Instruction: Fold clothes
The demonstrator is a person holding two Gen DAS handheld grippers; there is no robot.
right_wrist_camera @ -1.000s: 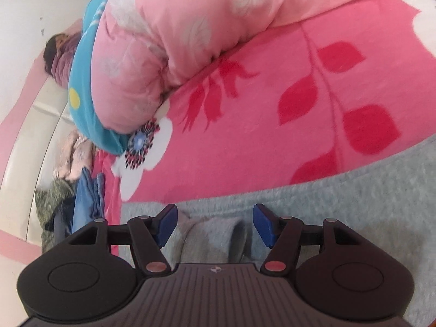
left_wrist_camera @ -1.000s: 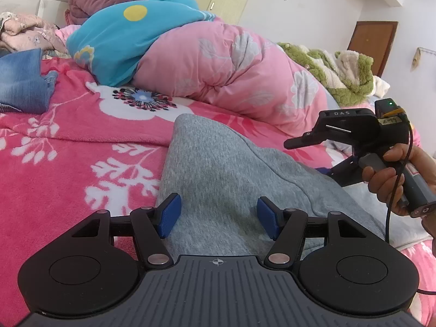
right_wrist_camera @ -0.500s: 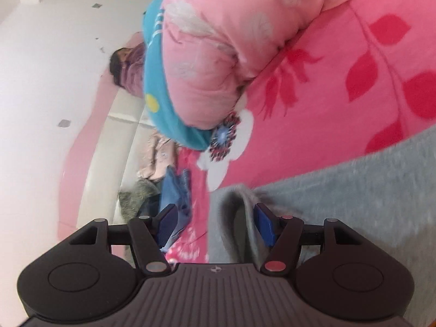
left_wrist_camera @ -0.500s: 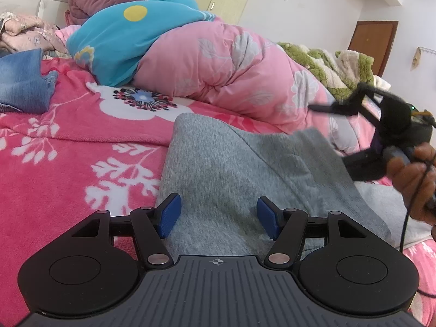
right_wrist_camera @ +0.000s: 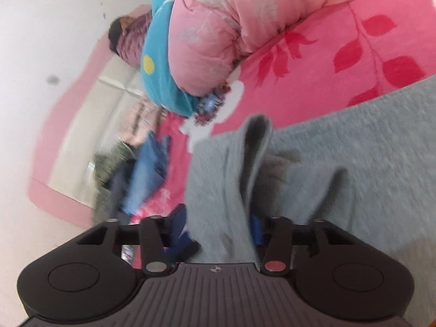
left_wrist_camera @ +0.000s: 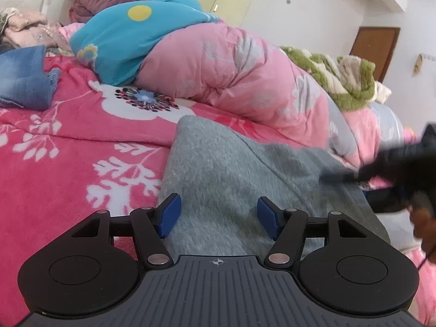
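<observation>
Folding is mid-way, I'd say: my right tongs (right_wrist_camera: pixel 218 231) are clamped on a bunched edge of the grey garment (left_wrist_camera: pixel 245 179), raised off the bed (left_wrist_camera: pixel 68 169), w/ the rest lying flat. Left tongs (left_wrist_camera: pixel 216 215) hang apart just over it, gripping nothing. More folds left. No containers in view.

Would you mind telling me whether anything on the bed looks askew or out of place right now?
The grey garment is not lying flat: in the right wrist view a ridge of it stands bunched up, running into the right tool. The left tool hovers open over it. Nothing looks spilled or damaged.
</observation>
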